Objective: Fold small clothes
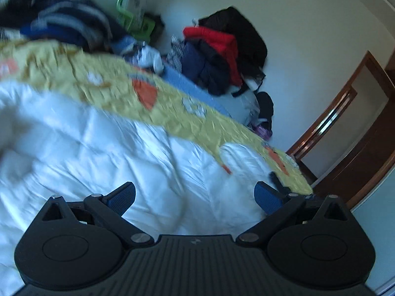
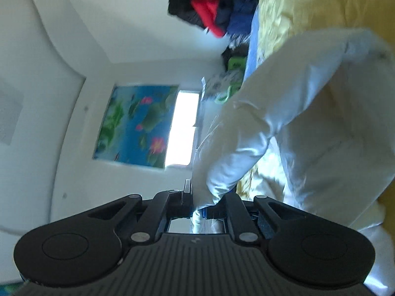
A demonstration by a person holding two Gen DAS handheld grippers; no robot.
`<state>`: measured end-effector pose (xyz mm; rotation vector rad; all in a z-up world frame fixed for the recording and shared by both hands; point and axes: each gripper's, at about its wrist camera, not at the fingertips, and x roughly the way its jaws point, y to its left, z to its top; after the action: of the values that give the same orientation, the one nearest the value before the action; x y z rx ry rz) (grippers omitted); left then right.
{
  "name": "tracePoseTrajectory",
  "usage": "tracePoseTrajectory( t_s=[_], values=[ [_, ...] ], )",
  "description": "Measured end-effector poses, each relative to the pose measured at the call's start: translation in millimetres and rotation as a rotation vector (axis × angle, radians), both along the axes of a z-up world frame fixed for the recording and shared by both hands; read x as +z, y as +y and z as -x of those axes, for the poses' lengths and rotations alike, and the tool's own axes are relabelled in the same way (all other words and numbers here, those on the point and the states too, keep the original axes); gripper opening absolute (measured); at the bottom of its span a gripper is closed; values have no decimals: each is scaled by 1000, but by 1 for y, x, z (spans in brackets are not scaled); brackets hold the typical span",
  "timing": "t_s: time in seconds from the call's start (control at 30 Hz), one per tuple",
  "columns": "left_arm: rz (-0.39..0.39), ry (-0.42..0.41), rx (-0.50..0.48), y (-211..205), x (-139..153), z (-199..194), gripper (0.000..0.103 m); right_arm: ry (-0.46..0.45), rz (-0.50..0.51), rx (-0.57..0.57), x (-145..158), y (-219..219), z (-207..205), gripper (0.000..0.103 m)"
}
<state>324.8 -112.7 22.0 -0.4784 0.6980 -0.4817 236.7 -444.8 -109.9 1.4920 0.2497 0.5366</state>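
A white garment (image 1: 103, 153) lies spread and wrinkled on a yellow patterned bedspread (image 1: 111, 83). My left gripper (image 1: 195, 197) is open and empty, hovering just above the white cloth. My right gripper (image 2: 197, 209) is shut on an edge of the white garment (image 2: 284, 103) and holds it lifted, so the cloth hangs away from the jaws toward the bed. The right wrist view is rolled sideways.
A pile of dark and striped clothes (image 1: 56, 19) sits at the far left of the bed. A heap of red, black and navy jackets (image 1: 222, 54) rests by the wall. A wooden door (image 1: 350, 128) is at right. A flower picture (image 2: 135, 123) hangs on the wall.
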Motion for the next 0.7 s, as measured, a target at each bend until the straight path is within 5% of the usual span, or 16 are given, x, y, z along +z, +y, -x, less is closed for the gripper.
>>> tracePoseTrajectory(
  t_s=[0.2,0.27,0.5,0.63,0.7],
  values=[
    [65,181,-5,-28,-29,-31,103,-10,-31,50,-34,-6,6,12],
    [82,187,3,-35,-34,-38,103,13,-114,76,-45,-11,0,12],
    [260,260,21,-53,-52,-63,102,-30,-125,132,-44,-15,-2,14],
    [245,303,-37,-70,-59,-76,56,-50,-119,159,-39,-17,-1,16],
    [248,320,-38,-73,-63,-78,55,-48,-117,159,-39,-20,-3,17]
  ],
)
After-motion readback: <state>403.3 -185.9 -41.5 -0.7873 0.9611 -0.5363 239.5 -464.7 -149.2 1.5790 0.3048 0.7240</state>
